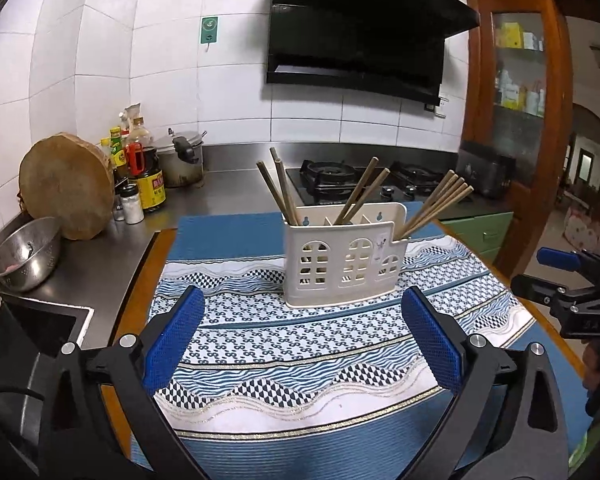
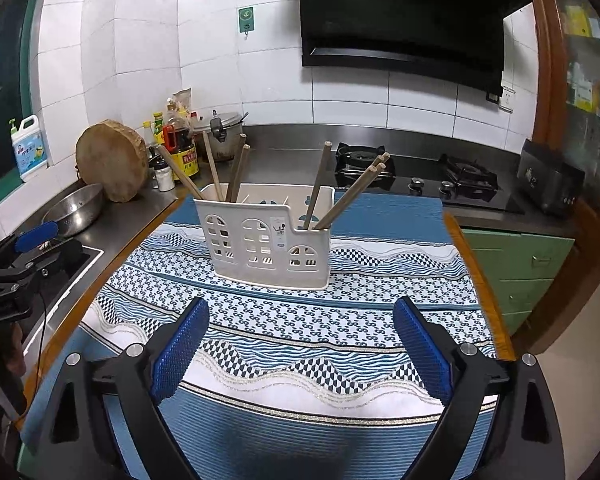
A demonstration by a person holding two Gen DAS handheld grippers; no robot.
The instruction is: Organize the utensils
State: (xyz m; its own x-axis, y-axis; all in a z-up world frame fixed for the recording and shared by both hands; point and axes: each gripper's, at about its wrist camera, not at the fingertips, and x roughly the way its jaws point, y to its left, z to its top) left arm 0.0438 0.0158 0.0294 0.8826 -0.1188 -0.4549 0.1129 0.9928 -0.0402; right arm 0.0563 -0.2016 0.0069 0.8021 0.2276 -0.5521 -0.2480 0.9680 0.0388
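**Chopsticks stand sorted in holder as both grippers hang open**

Nearest the cameras, the left gripper (image 1: 302, 312) and the right gripper (image 2: 302, 322) hover low over a blue patterned cloth (image 1: 308, 344) on the counter (image 1: 140, 276), each with its blue-padded jaws spread wide and holding nothing. In the left wrist view the right gripper shows at the right edge, well apart from the holder. Just beyond the fingertips, one white plastic utensil holder (image 2: 266, 240) with arched window cut-outs stands upright on the cloth. Wooden chopsticks (image 1: 440, 204) lean out of its compartments: about four on the left, two in the middle and roughly five fanned on the right in the left wrist view, though the bundled ones are hard to count. Behind lie a two-burner gas hob (image 2: 416, 176), a round wooden chopping block (image 1: 66, 190), one steel colander (image 1: 24, 254), several sauce bottles (image 1: 148, 176) and a range hood (image 1: 360, 28).
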